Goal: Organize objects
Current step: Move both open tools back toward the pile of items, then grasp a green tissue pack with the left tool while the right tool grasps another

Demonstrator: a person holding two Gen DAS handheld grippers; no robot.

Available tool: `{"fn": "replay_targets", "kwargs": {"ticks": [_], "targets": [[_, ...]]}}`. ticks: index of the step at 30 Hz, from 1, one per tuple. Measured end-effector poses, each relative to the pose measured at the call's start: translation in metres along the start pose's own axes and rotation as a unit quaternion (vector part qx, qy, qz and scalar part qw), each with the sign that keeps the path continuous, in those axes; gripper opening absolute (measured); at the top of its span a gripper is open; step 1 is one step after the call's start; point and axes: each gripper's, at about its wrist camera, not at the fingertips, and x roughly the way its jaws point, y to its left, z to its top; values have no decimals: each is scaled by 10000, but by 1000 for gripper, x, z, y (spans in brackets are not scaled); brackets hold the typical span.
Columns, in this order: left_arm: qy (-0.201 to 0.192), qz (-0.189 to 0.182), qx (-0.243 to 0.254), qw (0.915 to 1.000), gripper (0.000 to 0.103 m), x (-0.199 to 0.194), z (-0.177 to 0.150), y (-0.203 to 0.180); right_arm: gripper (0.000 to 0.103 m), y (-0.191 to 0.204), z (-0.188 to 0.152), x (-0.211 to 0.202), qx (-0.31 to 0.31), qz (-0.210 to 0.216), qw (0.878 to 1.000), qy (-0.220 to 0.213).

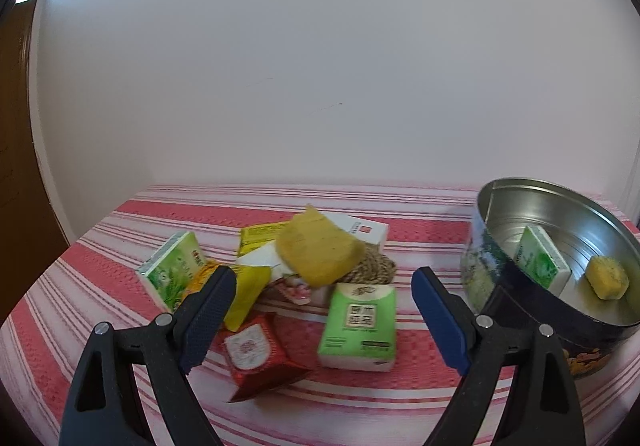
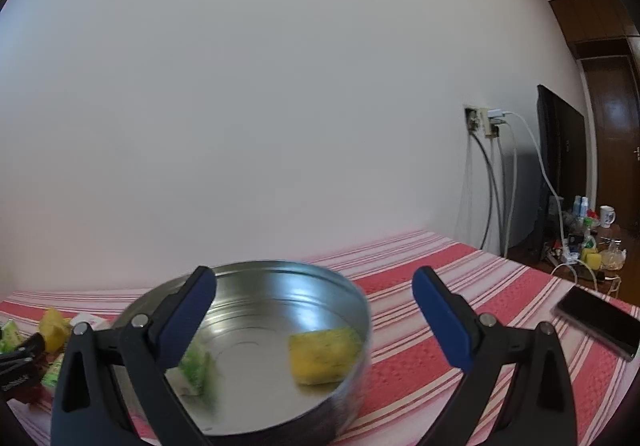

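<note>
Both grippers, left (image 1: 324, 312) and right (image 2: 314, 320), have their jaws spread wide with nothing between them. The loose pile (image 1: 288, 270) sits centre frame on the striped cloth (image 1: 120, 326); the tin (image 1: 600, 326) at right already holds a green pack (image 1: 542, 264) and a sponge (image 1: 607, 278). Likely risks: the left jaws straddling the green pack (image 1: 359, 326) might nudge the red packet (image 1: 256, 354) too, or topple the stacked sponge (image 1: 320, 252).
</note>
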Motion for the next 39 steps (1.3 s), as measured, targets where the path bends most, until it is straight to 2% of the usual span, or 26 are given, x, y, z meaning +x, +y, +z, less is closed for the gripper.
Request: {"fn": "replay_targets", "kwargs": {"ticks": [9,16,26,33,39], "targets": [[6,109,-95,9999,91,4,-1,31,97,53,-9,-16,-97,532,9984,158],[58,275,-287,9992,91,7,-2,65,88,93,-21,-17,-210,898,9946,474],[144,482,-540,9973,91,15,0,110,88,148,-40,-19,-412,1210,9879,884],[232,636,-548,9962,91,24,2,131,88,179,-52,-6,-484,1261,9807,1415],[630,479,-468,9958,91,50,4,139,88,206,-65,7,-525,1367,9675,2063]]}}
